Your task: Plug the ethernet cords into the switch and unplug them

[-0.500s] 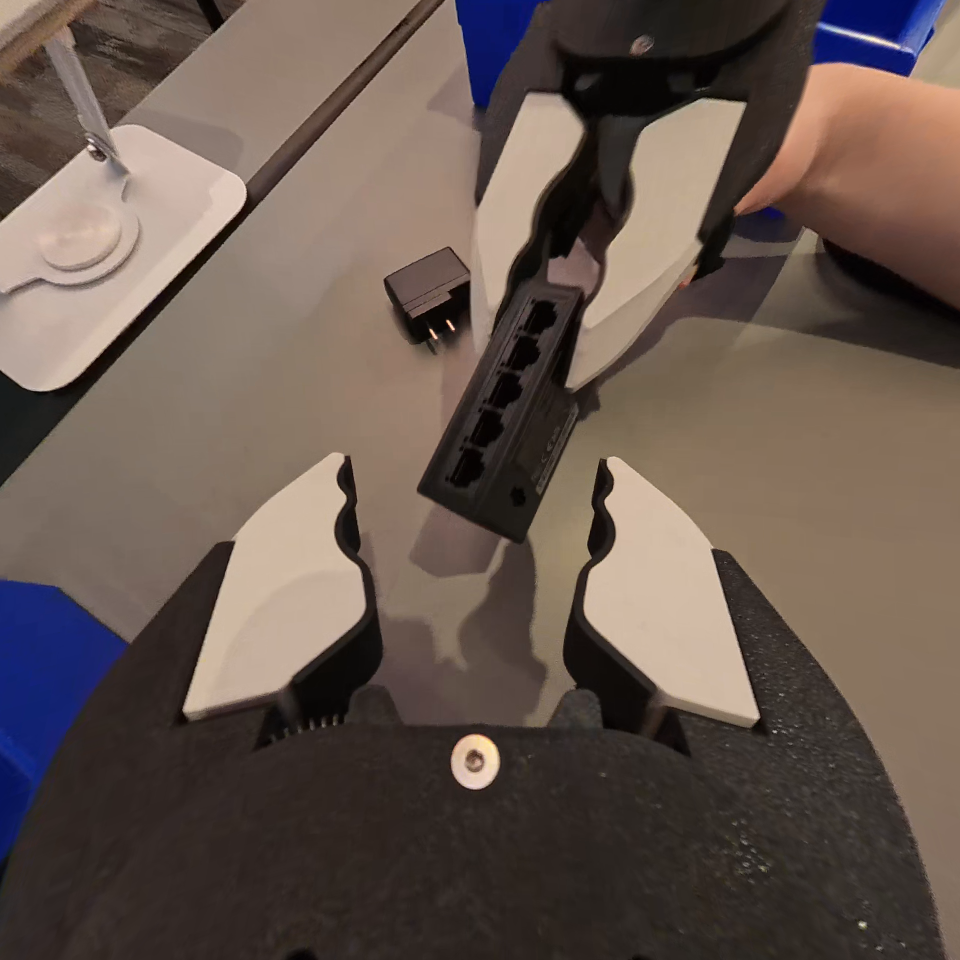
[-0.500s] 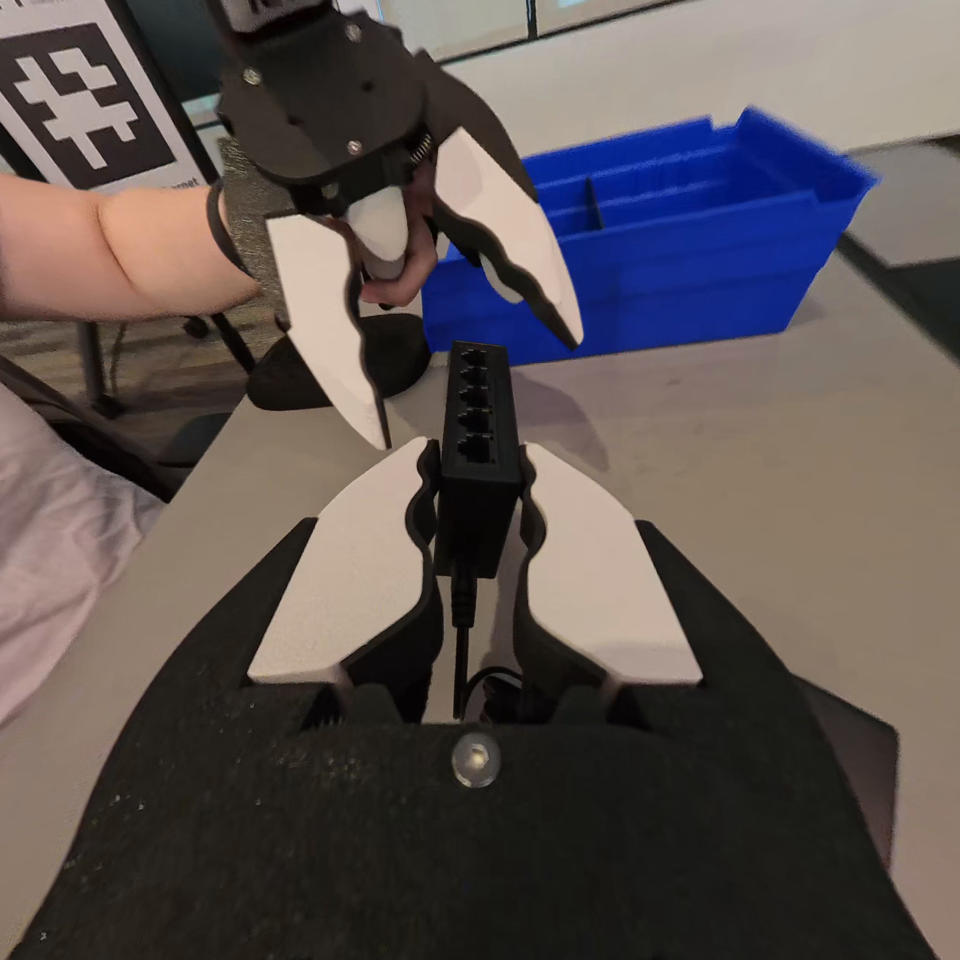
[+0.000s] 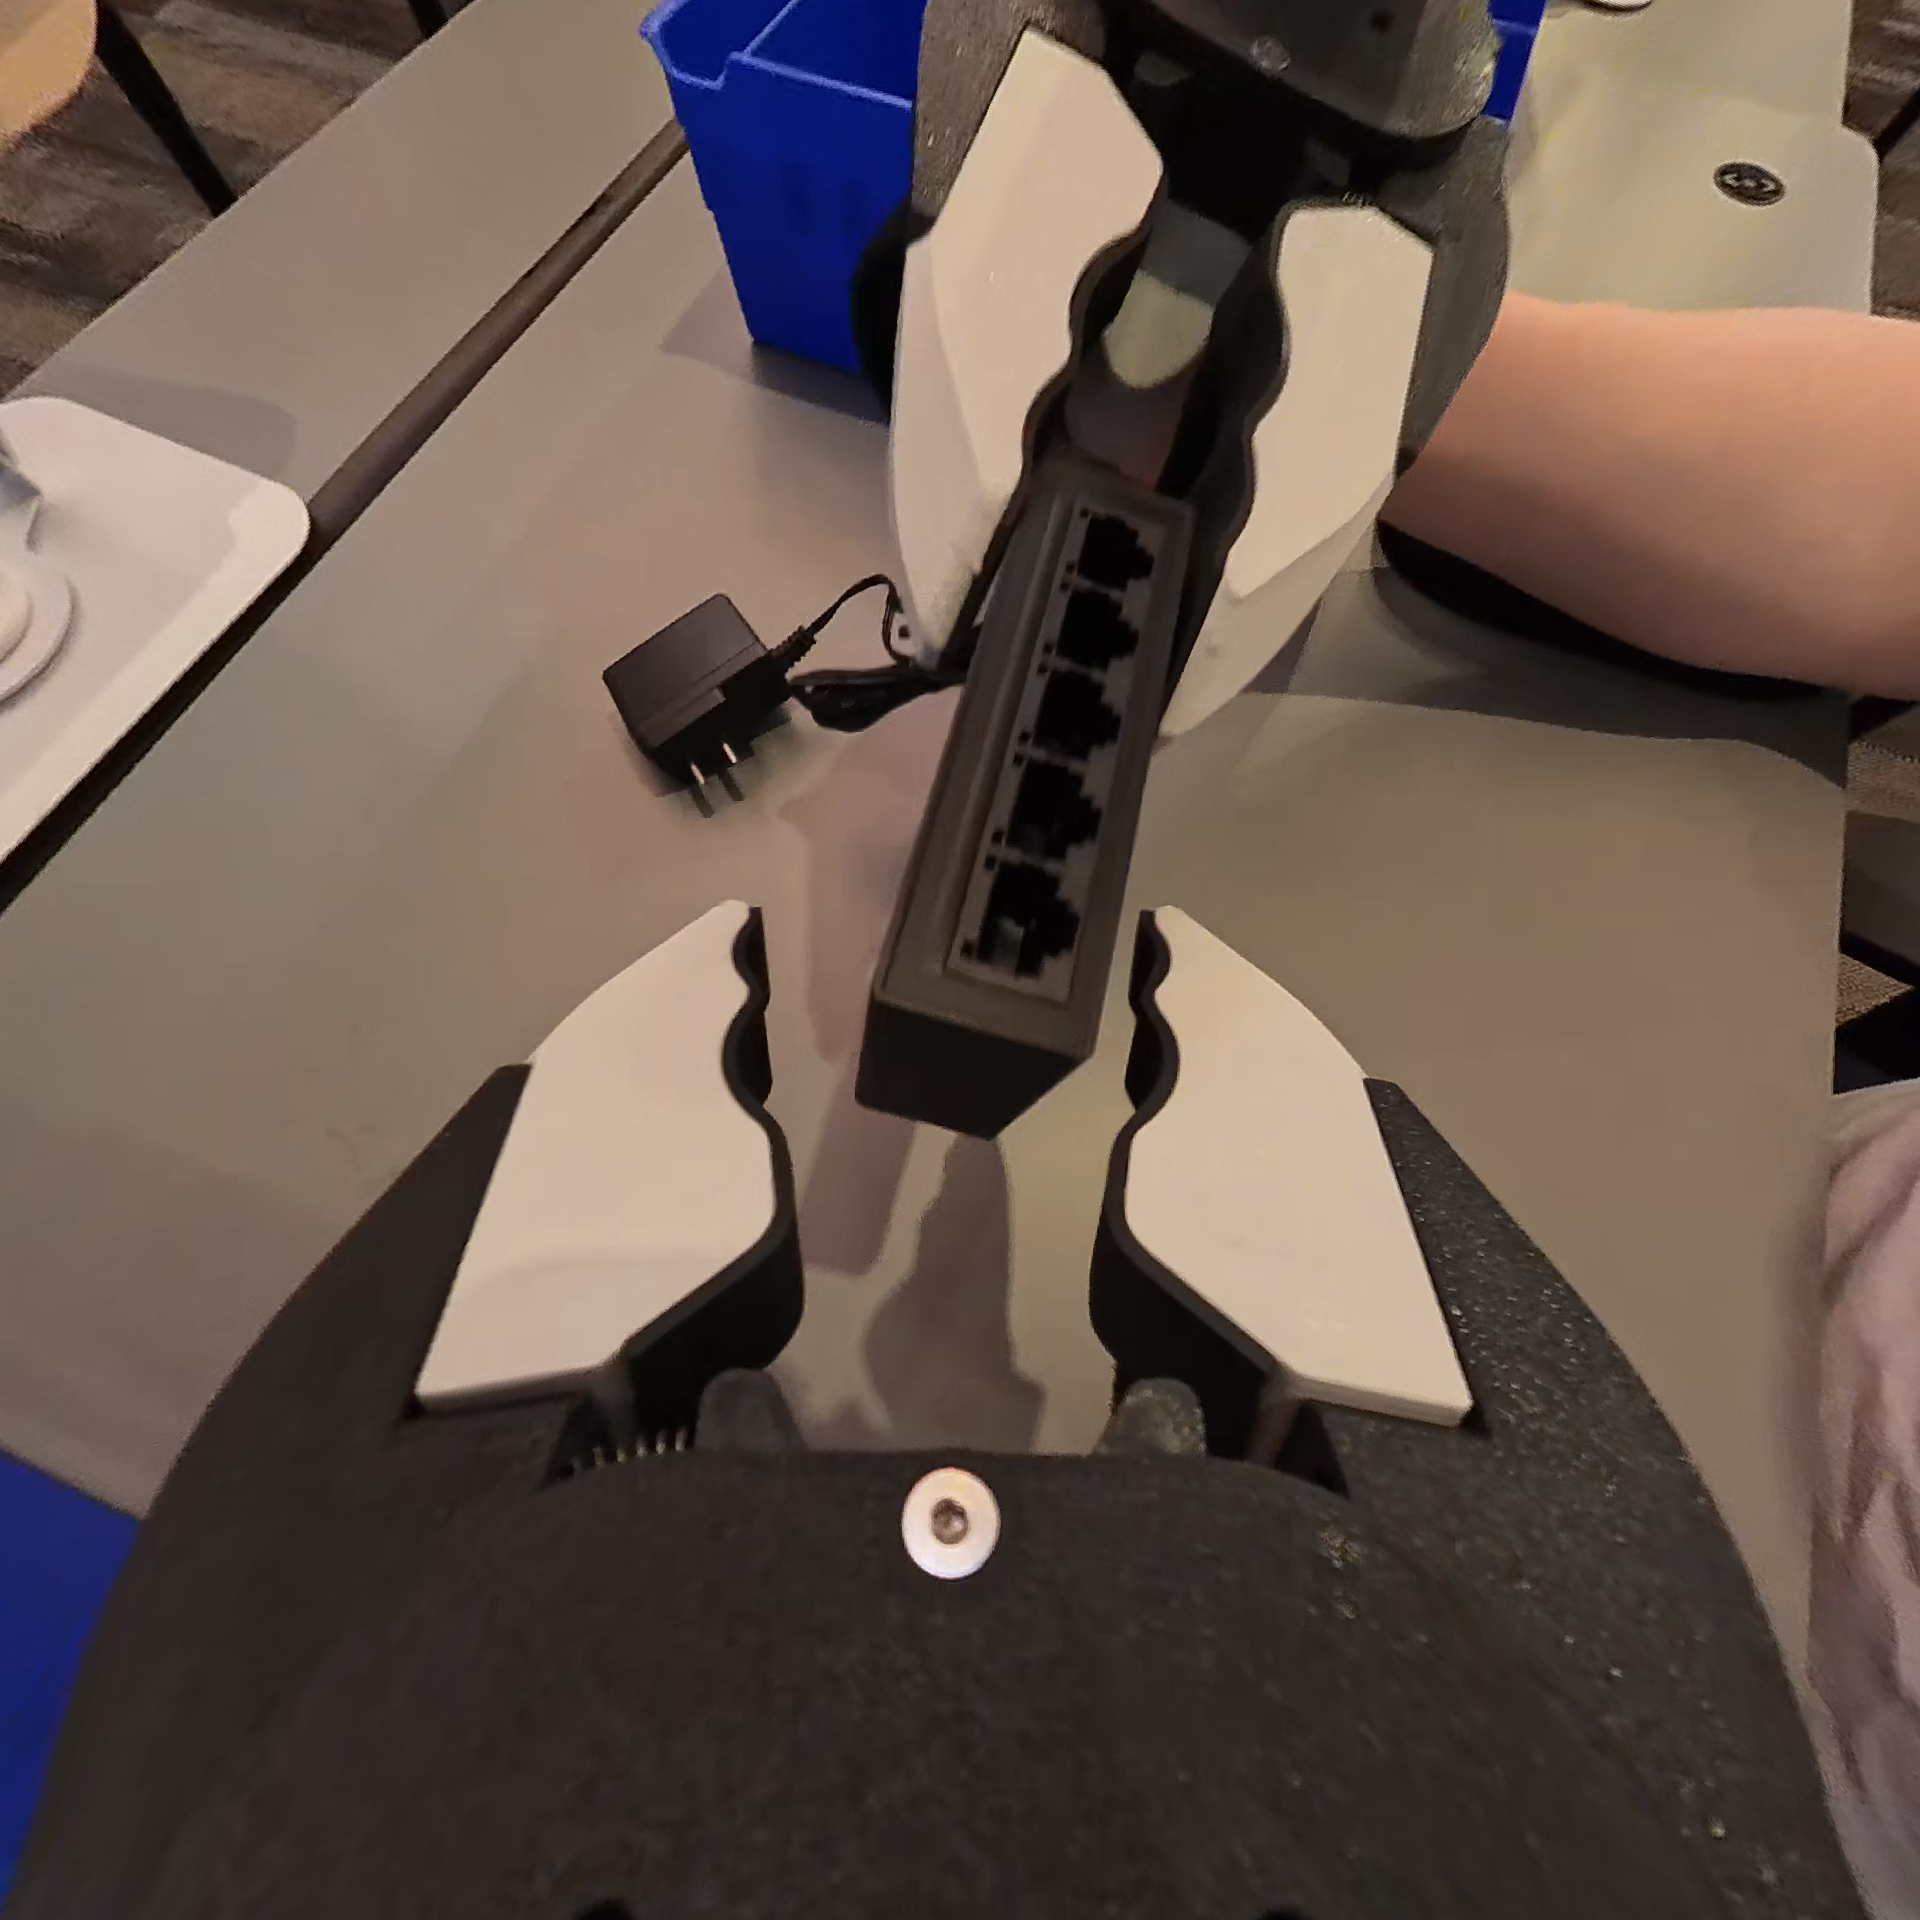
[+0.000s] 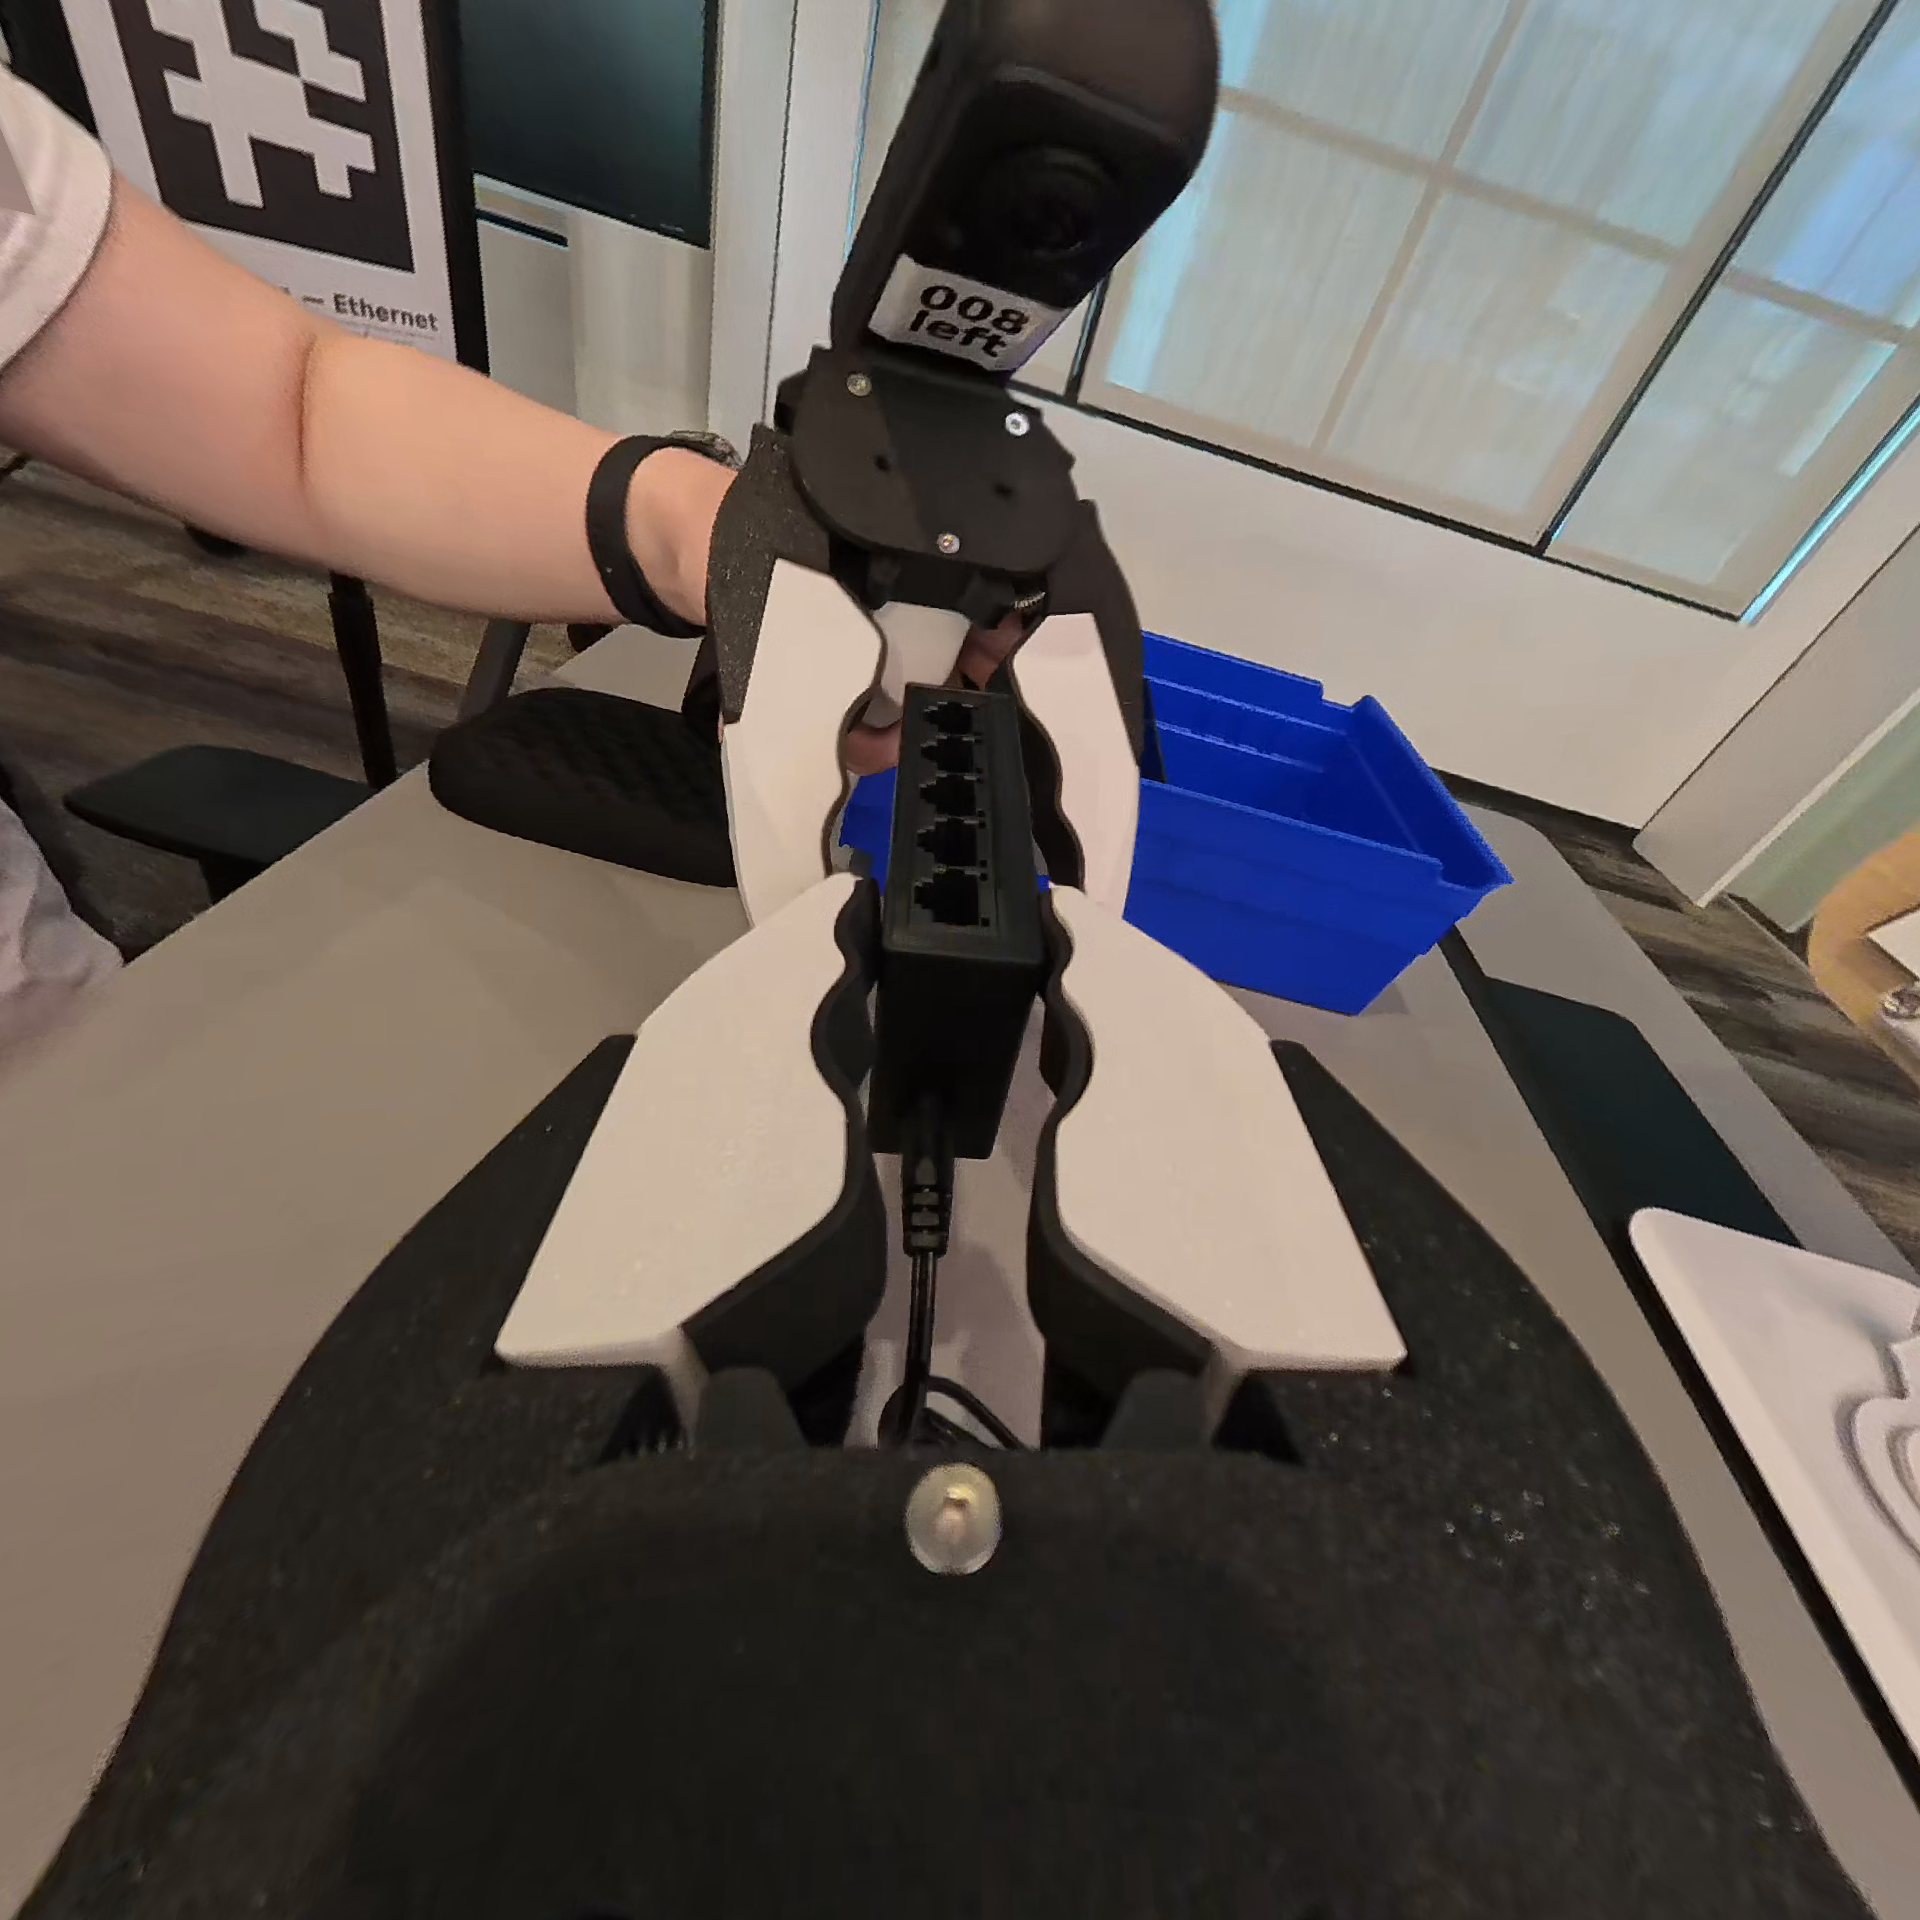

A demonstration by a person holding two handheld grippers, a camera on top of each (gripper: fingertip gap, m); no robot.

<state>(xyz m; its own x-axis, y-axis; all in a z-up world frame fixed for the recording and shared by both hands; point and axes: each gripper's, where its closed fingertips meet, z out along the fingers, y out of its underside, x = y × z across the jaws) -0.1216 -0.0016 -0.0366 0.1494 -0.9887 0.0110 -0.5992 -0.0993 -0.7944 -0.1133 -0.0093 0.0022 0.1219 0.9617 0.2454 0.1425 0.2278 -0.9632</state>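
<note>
Right gripper (image 4: 961,914) clamps switch (image 4: 961,821); left gripper's (image 3: 951,925) open fingers flank it.

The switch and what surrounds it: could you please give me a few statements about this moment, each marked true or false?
1. The right gripper is clamped on the black switch. True.
2. The left gripper is also clamped on the switch. False: its fingers stand apart on either side of the switch's end, with a gap on each side.
3. An ethernet cord is plugged into one of the ports. False: all five ports look empty.
4. A black power adapter lies on the table with its prongs bare. True.
5. A blue bin stands on the table behind the switch. True.
</note>
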